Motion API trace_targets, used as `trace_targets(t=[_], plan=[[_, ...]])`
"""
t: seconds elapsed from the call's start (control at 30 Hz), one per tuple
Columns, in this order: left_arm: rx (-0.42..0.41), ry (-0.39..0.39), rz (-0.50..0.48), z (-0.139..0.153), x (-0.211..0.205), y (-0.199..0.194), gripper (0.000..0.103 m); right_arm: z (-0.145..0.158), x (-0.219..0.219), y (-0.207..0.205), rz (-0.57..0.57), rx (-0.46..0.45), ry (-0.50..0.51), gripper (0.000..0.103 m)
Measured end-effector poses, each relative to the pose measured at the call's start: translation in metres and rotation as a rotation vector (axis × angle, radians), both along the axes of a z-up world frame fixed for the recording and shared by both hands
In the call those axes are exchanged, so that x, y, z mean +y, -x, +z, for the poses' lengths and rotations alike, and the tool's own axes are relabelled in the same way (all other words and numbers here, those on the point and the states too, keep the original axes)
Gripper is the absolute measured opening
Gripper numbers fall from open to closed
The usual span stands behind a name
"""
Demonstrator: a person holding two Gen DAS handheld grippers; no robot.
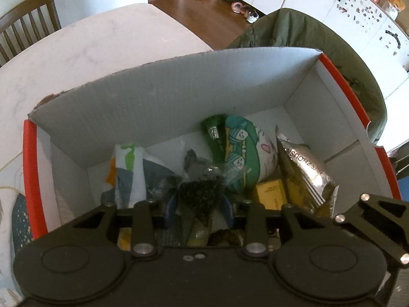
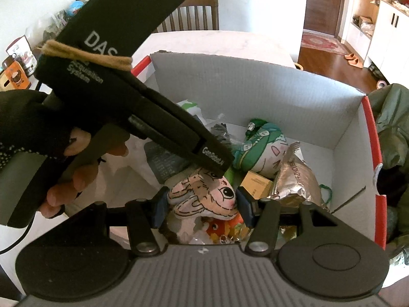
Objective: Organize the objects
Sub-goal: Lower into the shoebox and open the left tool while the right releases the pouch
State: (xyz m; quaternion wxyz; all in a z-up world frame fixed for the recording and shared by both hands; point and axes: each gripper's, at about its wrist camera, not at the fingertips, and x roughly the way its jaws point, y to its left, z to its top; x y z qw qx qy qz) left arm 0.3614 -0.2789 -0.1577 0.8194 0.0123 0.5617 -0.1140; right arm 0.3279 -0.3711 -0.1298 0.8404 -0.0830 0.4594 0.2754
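A white cardboard box (image 1: 179,97) with red edges stands on the pale table (image 1: 89,46) and holds several packets. My left gripper (image 1: 200,206) is over the box's near side, its blue fingers pressed against both sides of a clear bag of dark bits (image 1: 200,192). In the right wrist view my right gripper (image 2: 202,206) has a pink rabbit plush (image 2: 212,197) pinched between its blue fingers above the box (image 2: 255,89). A gloved hand (image 2: 33,128) holds the black body of the left tool (image 2: 143,107), which crosses that view. The left fingertips are hidden there.
The box also holds a green cartoon pouch (image 1: 242,153), a silver foil pack (image 1: 304,176), a yellow carton (image 1: 271,194) and a white-and-orange packet (image 1: 130,171). A green jacket (image 1: 319,38) hangs behind the box. A wooden chair (image 1: 28,23) stands at the table's far side.
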Motion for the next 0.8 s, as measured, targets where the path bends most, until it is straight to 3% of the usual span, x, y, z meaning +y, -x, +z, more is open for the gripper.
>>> trace_targets(t=[0.13, 0.27, 0.6, 0.8], plan=[[-0.012, -0.011, 0.0, 0.003, 0.0, 0.003, 0.04, 0.003, -0.009, -0.002, -0.015, -0.01, -0.013, 0.057], [-0.054, -0.018, 0.017, 0.011, -0.001, 0.009, 0.058, 0.008, -0.018, 0.0, -0.034, -0.02, -0.029, 0.058], [-0.152, 0.0, 0.015, 0.038, 0.004, 0.035, 0.063, 0.019, -0.024, 0.009, -0.043, -0.062, -0.061, 0.067], [-0.236, -0.009, 0.014, 0.059, 0.003, 0.049, 0.073, 0.028, -0.029, 0.02, -0.047, -0.089, -0.093, 0.071]])
